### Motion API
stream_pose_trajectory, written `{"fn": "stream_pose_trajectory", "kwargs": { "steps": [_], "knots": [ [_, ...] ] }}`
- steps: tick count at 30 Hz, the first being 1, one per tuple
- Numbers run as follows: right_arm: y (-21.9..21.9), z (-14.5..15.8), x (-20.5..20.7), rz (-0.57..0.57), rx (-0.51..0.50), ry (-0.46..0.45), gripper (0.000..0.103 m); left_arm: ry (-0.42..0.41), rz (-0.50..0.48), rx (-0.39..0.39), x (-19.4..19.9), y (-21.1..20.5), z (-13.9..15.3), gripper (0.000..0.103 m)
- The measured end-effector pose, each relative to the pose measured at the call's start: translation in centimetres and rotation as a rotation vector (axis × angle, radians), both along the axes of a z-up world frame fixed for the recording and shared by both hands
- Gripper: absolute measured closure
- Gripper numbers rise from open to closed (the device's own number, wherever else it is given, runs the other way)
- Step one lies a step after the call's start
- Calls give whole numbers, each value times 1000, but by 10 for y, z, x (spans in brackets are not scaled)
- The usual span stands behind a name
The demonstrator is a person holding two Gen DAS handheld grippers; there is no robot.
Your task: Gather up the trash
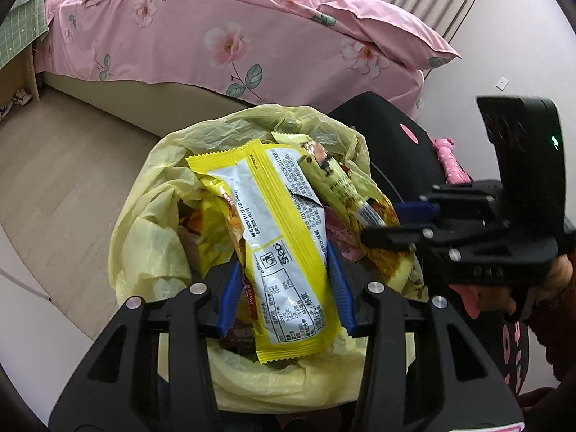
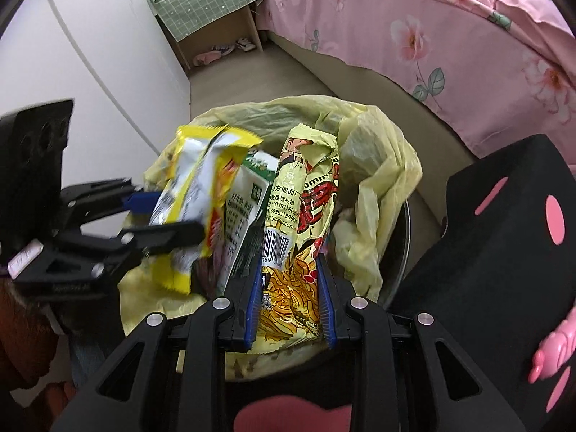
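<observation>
A bin lined with a pale yellow bag [image 1: 151, 237] [image 2: 388, 180] stands on the floor and holds several wrappers. My left gripper [image 1: 284, 257] [image 2: 169, 216] is shut on a yellow and white wafer wrapper [image 1: 284, 223] [image 2: 201, 187], held upright over the bin's mouth. My right gripper [image 2: 288, 262] [image 1: 388, 221] is shut on a yellow noodle snack packet [image 2: 302, 216] [image 1: 342, 187], also over the bin, just right of the wafer wrapper. A green and white packet [image 2: 248, 198] stands between the two.
A bed with a pink floral sheet [image 1: 223, 39] [image 2: 450, 28] runs behind the bin. A black stool with pink spots [image 2: 504, 237] [image 1: 392, 144] crowds the bin's right side. A white wardrobe [image 2: 90, 54] and a bedside unit under green cloth [image 2: 208, 3] stand to the left.
</observation>
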State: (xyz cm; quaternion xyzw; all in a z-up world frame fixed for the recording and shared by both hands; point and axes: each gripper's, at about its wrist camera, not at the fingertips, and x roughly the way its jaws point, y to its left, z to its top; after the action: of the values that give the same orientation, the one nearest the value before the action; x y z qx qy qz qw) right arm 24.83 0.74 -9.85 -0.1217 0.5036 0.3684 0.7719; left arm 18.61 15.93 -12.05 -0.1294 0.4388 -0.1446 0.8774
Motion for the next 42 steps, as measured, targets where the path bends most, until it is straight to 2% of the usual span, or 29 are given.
{"fn": "stream_pose_trajectory", "kwargs": {
  "steps": [9,15,19,21,23,25,26,31,34,39,42],
  "knots": [
    [-8,8,-16,-14,47,-76,76,10,24,-65,1,12,5,57],
    [-9,10,-18,-25,69,-86,74,-3,61,-98,-4,23,11,48],
    [-9,12,-23,-16,79,-72,65,-47,128,-115,-14,33,24,44],
    [-10,17,-26,-21,88,-78,63,-74,161,-99,-20,33,35,43],
    [-14,27,-32,-42,104,-93,56,-90,178,-76,-25,30,47,42],
    [-22,41,-43,-73,115,-140,51,-112,199,-51,-33,25,59,39],
    [-27,46,-49,-86,120,-161,51,-123,209,-42,-38,23,64,32],
    [-63,78,-97,-125,163,-239,51,-176,216,20,-76,-7,92,23],
    [-87,94,-133,-171,133,-321,51,-205,197,86,-104,-35,107,23],
    [-127,105,-186,-293,116,-363,51,-234,130,214,-147,-81,118,23],
    [-142,107,-208,-376,92,-399,51,-209,146,221,-165,-92,121,23]
  ]
}}
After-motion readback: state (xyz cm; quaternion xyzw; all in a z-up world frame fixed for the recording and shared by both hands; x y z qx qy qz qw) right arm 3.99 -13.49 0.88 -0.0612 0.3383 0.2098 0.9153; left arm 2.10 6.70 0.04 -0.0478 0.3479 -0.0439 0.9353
